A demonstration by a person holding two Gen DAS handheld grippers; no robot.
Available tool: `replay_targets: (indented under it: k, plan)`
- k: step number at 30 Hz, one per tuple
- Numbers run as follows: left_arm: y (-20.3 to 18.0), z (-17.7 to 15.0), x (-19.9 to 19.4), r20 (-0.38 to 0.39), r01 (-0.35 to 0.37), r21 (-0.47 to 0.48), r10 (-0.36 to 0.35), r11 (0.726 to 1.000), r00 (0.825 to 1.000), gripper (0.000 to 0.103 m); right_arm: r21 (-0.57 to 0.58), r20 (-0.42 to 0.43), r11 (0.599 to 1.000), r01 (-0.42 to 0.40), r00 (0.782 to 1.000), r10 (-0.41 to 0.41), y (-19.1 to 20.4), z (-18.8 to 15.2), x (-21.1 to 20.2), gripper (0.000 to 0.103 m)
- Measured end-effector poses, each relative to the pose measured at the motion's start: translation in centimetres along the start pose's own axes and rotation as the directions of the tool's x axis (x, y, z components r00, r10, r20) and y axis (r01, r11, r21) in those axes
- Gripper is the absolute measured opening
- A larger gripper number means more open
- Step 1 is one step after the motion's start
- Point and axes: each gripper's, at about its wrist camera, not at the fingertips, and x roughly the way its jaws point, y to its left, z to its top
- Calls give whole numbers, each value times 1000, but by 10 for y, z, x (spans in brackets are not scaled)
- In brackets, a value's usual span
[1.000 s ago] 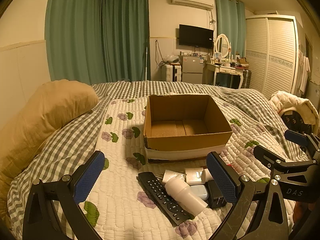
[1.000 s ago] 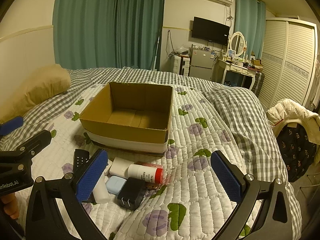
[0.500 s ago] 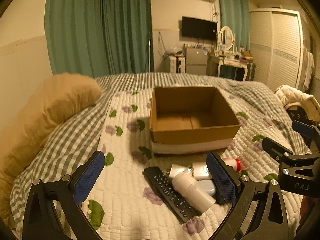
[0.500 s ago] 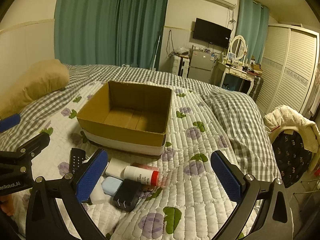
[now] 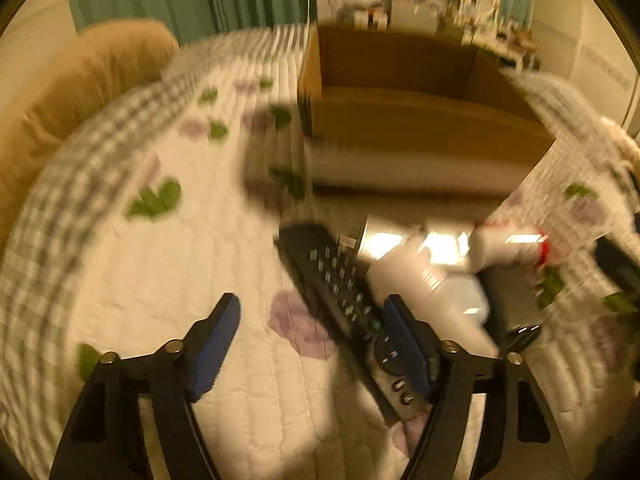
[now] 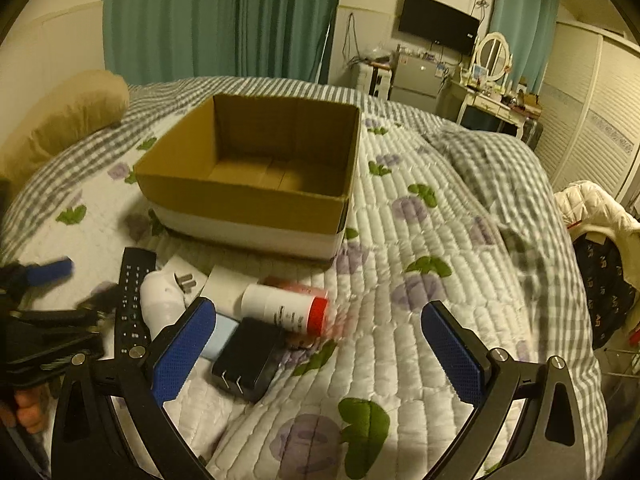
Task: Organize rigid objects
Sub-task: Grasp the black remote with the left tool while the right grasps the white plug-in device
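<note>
A black remote (image 5: 340,292) lies slanted on the flowered quilt, at the left of a small pile. My left gripper (image 5: 310,340) hangs low over it and its jaws are closing. The remote's near end is by the right pad (image 5: 404,344), while the left pad (image 5: 216,336) is well clear of it, so nothing is gripped. Beside the remote lie a white bottle (image 6: 160,304), a red-capped tube (image 6: 284,312), a black charger (image 6: 246,364) and a pale blue case (image 6: 222,336). My right gripper (image 6: 316,354) stands open above the charger. The cardboard box (image 6: 248,184) sits open just behind the pile.
A tan pillow (image 6: 68,116) lies at the left of the bed. A white jacket on a chair (image 6: 592,216) stands past the bed's right edge. A gathered checked blanket (image 6: 492,168) lies right of the box. A hand (image 6: 24,412) holds the left gripper's handle.
The left gripper has dropped and tipped down onto the remote, and its jaws have narrowed. The right gripper has sunk a little towards the pile. Nothing has been picked up.
</note>
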Motion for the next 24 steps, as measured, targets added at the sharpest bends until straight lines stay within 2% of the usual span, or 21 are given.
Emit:
replay_targets:
  k: [2,6,7,8,10,13,16,19,24]
  plan:
    - [-8,-2,5,-10,-15,42,15,999,1000,73,-7,-1,1000,-2,1000,2,2,0,0,103]
    - [-24,-1,18,-89,100,58,-94,993,992,57,-16,-7,1000,-3,1000,3,5,-2,2,103]
    - [-29,-1,21,-97,97,66,-90,993,991,55,-18,-7,1000,-2,1000,2,6,-2,3,103]
    - [-32,-2,23,-90,87,74,-80,993,993,54,-21,-5,1000,-2,1000,1,6,-2,2,103]
    - [-33,-2,20,-70,82,74,-76,994,995,45,-24,-6,1000,-2,1000,2,7,-1,2,103]
    - [-23,-2,5,-31,126,38,-125,991,992,29,-31,-15,1000,-4,1000,4,8,-1,4,103]
    - [-16,-2,-9,0,131,31,-131,991,991,21,-50,-28,998,-22,999,21,14,1,6,103]
    - [-4,0,-27,35,142,19,-142,990,989,16,-70,-47,994,-78,996,75,23,4,8,103]
    - [22,15,-29,43,144,24,-145,989,989,15,-114,-103,980,-162,983,151,52,10,20,101]
